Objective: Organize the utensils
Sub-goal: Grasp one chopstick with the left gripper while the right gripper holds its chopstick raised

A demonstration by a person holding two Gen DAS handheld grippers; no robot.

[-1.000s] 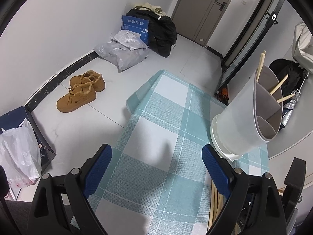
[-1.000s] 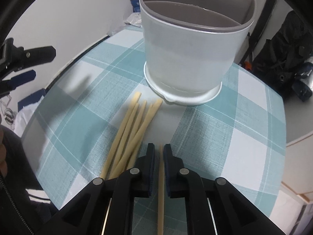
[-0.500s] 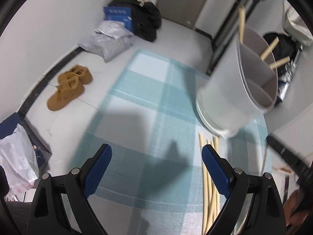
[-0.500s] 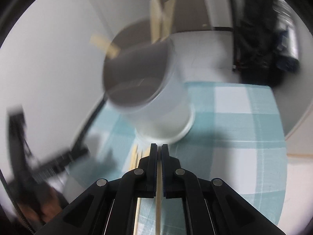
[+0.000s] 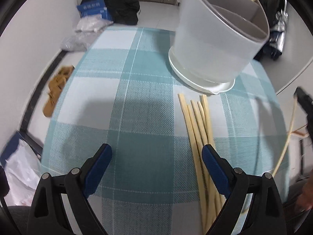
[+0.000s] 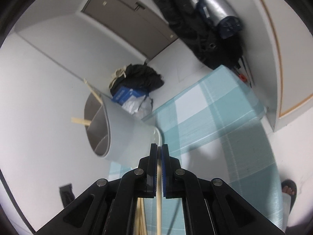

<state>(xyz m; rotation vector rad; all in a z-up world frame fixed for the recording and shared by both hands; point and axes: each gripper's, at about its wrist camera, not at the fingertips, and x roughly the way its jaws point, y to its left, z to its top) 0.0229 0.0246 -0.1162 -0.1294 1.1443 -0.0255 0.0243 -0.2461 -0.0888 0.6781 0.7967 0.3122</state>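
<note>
Right gripper (image 6: 158, 150) clamped on one chopstick (image 6: 158, 192), up off the bench (image 6: 225, 121), w/ divided holder (image 6: 121, 133) ahead-left. Left gripper (image 5: 156, 156) wide, nothing in it, over checked cloth; loose chopsticks (image 5: 197, 121) beside its right finger, near holder base.

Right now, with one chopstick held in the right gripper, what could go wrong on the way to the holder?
1. The right gripper pinches the chopstick along its length; it may slip or swing.
2. The holder already contains sticks; the new one could hit them or the divider.
3. The open left gripper hangs beside the loose chopsticks and could scatter them.
</note>
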